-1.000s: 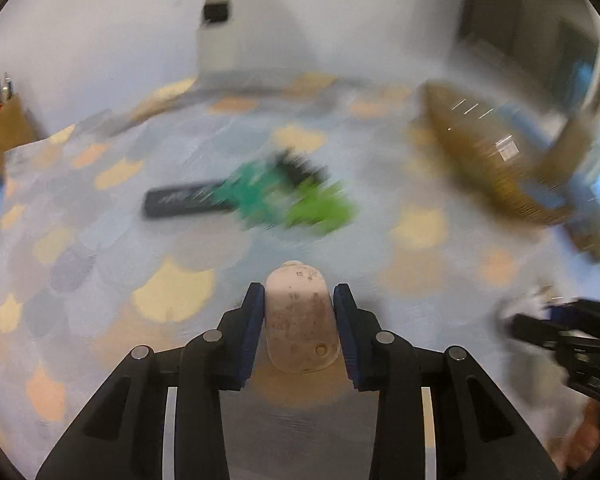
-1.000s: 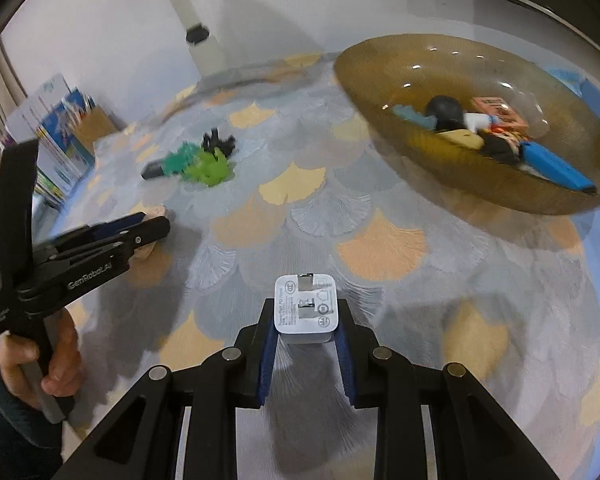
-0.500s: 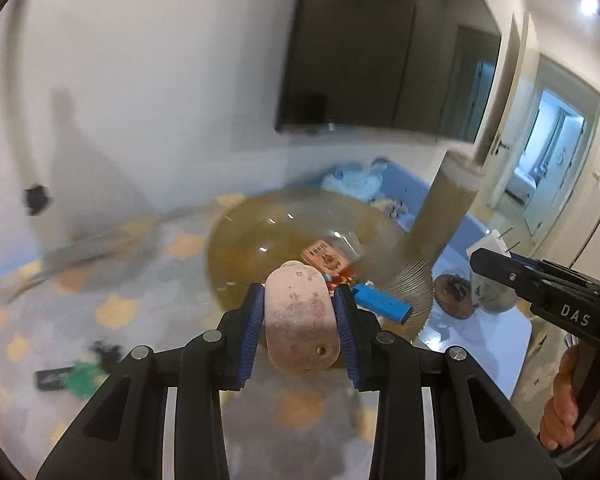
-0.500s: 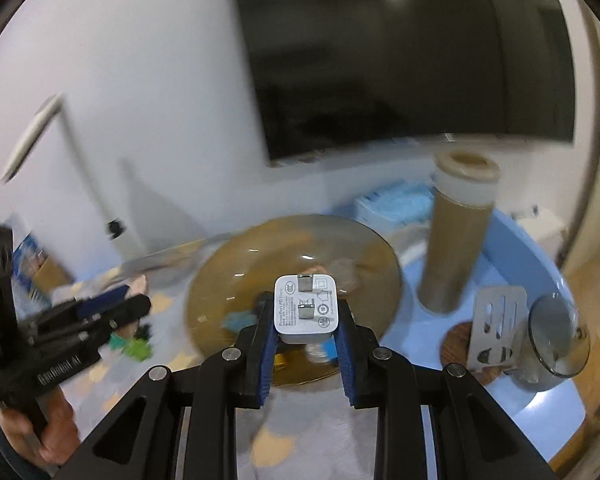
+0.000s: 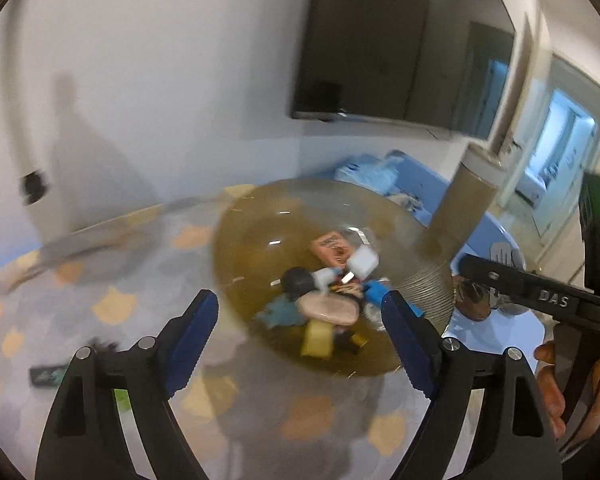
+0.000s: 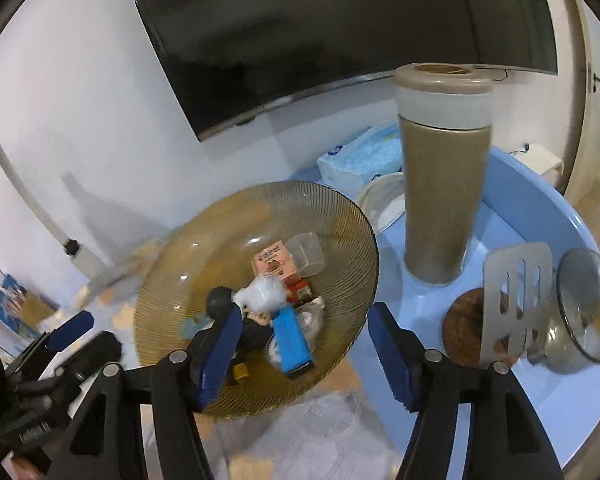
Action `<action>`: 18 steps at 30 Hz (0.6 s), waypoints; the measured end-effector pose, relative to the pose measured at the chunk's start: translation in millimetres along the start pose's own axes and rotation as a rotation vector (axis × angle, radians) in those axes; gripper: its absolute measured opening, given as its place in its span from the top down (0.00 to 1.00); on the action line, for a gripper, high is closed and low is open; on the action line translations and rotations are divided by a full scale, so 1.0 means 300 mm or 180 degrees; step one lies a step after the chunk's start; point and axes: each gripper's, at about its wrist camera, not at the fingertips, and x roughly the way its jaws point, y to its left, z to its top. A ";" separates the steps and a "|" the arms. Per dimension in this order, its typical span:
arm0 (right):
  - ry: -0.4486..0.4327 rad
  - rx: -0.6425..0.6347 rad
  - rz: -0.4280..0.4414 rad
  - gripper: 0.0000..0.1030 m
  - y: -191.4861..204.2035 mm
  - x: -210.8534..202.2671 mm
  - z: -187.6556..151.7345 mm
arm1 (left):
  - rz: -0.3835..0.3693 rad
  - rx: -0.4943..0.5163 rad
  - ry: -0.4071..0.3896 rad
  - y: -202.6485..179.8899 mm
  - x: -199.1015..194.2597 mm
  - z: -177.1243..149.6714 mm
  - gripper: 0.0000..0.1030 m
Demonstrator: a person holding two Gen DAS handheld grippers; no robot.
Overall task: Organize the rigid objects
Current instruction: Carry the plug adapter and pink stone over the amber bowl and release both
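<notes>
Over the amber glass bowl (image 6: 352, 220), both your grippers hang with nothing in them. Your left gripper (image 5: 300, 320) has its jaws spread wide, blue pads (image 5: 192, 332) well apart, the bowl's contents visible in the gap. Your right gripper (image 6: 300, 344) is spread the same way, nothing between its pads.

In the bowl, left wrist view: pinkish oval stone (image 5: 328, 309) lies on the pile near the bowl's near side, touching a yellow piece (image 5: 318, 338) below it and a black round object (image 5: 298, 280) just above left. White charger cube (image 5: 362, 262) looks tilted, just beside the orange card box (image 5: 331, 248); it's motion-blurred, so you can't tell if it's resting or airborne. In the right wrist view it shows as a white blur (image 6: 262, 294) above the pile. Blue rectangular block (image 6: 290, 340) lies at the bowl's near-right side.

Right of the bowl, on the blue tray (image 6: 540, 208): tall tan tumbler (image 6: 442, 184) upright, metal slotted spatula (image 6: 512, 300), clear glass (image 6: 580, 300) tipped on its side.

On the patterned mat (image 5: 100, 300), well left of the bowl, a dark remote (image 5: 46, 376) and something green (image 5: 120, 396), mostly hidden by your left finger.
</notes>
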 end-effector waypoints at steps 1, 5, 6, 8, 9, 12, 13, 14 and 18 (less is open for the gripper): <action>0.0016 0.0004 0.0029 0.38 -0.010 -0.006 -0.002 | 0.0032 -0.0060 -0.0042 0.026 -0.031 -0.007 0.20; 0.0129 -0.0003 0.0286 0.37 0.049 -0.067 -0.044 | 0.0264 -0.0444 -0.0101 0.191 -0.164 -0.082 0.20; 0.0143 -0.0017 0.0360 0.37 0.072 -0.077 -0.052 | 0.0344 -0.0569 -0.0121 0.242 -0.201 -0.110 0.20; 0.0165 -0.0124 0.0545 0.34 0.150 -0.107 -0.079 | 0.0502 -0.0782 -0.0176 0.334 -0.266 -0.172 0.20; 0.0167 -0.0219 0.0610 0.32 0.201 -0.118 -0.099 | 0.0622 -0.0863 -0.0187 0.383 -0.304 -0.218 0.20; 0.0208 -0.0487 0.0680 0.17 0.331 -0.115 -0.172 | 0.0871 -0.0964 -0.0156 0.465 -0.361 -0.331 0.20; 0.0242 -0.0581 0.0700 0.17 0.379 -0.103 -0.215 | 0.0922 -0.0991 -0.0118 0.483 -0.364 -0.361 0.20; 0.0303 -0.0657 0.0732 0.17 0.420 -0.083 -0.251 | 0.0952 -0.1031 -0.0064 0.500 -0.358 -0.389 0.20; 0.0421 -0.1015 0.0746 0.17 0.562 0.037 -0.409 | 0.1109 -0.1145 0.0131 0.549 -0.309 -0.500 0.20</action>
